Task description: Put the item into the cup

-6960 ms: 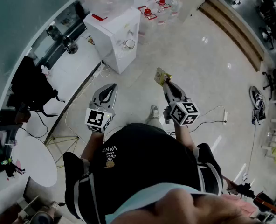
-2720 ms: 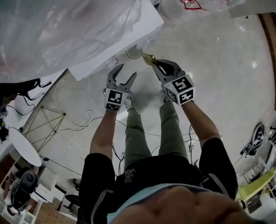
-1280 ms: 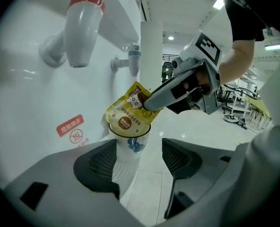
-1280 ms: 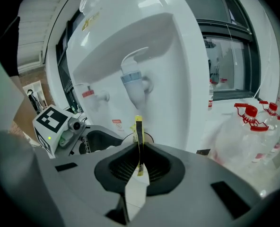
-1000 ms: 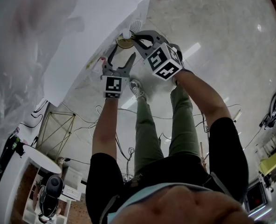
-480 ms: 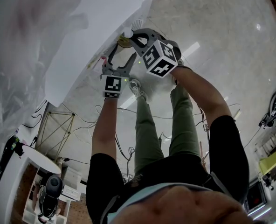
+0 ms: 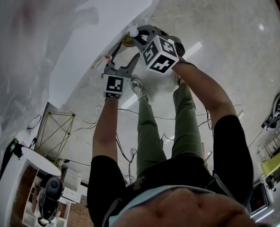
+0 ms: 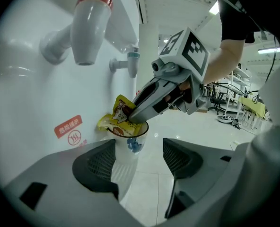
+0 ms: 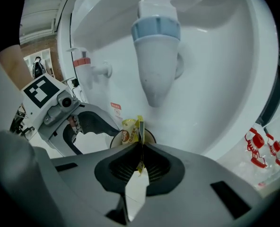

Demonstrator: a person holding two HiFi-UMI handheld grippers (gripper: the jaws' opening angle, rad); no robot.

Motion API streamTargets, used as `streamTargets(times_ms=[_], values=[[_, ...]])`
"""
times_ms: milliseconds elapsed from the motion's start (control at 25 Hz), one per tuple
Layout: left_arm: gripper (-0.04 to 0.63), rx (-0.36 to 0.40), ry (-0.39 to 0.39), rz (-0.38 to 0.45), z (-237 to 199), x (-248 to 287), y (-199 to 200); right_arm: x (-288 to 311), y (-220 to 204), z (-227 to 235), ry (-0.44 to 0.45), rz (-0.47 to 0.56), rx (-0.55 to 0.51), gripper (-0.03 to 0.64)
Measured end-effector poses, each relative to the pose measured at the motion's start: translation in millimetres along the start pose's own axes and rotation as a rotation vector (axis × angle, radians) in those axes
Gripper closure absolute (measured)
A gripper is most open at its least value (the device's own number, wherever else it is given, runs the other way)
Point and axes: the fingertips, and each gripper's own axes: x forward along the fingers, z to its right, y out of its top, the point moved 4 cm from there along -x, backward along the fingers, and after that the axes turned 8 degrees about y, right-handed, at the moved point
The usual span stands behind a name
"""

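- The right gripper [image 9: 141,151] is pointing down at the cup mouth. Its fingers are pressing together on a thin edge of the yellow packet [image 8: 115,121], clamping it.
- The yellow packet is sitting at the mouth of the clear cup [image 8: 130,138]. Its lower part is dipping inside the rim, and its upper part is standing above the rim at the mouth's 11 o'clock, on the dispenser side.
- The clear cup is standing upright close against the front of the white water dispenser [image 7: 97,41], beneath the taps.
- In the right gripper view, the blue tap [image 9: 156,46] is hanging at 12 o'clock above the cup, and the red tap [image 9: 83,65] is sitting at 10 o'clock.
- The left gripper [image 8: 140,148] is keeping its fingers apart and is holding nothing. The cup is lying just ahead between them, nearer the left finger. Whether that finger is touching the cup wall cannot be told.
- In the head view, both grippers are meeting at the dispenser front at the person's 12 o'clock. The right gripper's marker cube [image 7: 160,53] is sitting at 1 o'clock of the left gripper.
- A red label [image 8: 69,126] is showing on the dispenser front at 9 o'clock of the cup.
- A pale polished floor [image 7: 234,56] is lying below the grippers.
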Motion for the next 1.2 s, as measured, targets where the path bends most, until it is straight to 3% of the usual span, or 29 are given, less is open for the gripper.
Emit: streamTargets(times_ms=[240,760,1200], values=[[0.279,-0.001,-0.008,0.001,1,0,1,10,1,-5,0.005,-0.064,-0.063,0.56],[0.279,0.003,-0.046,0.001,5,-4,-2,19,2,-9,0.018,-0.081,-0.122,0.56],[0.279,0.001,-0.037,-0.005,2,-11,-3,10,10,-8,-0.023,0.029,-0.071,0.557]])
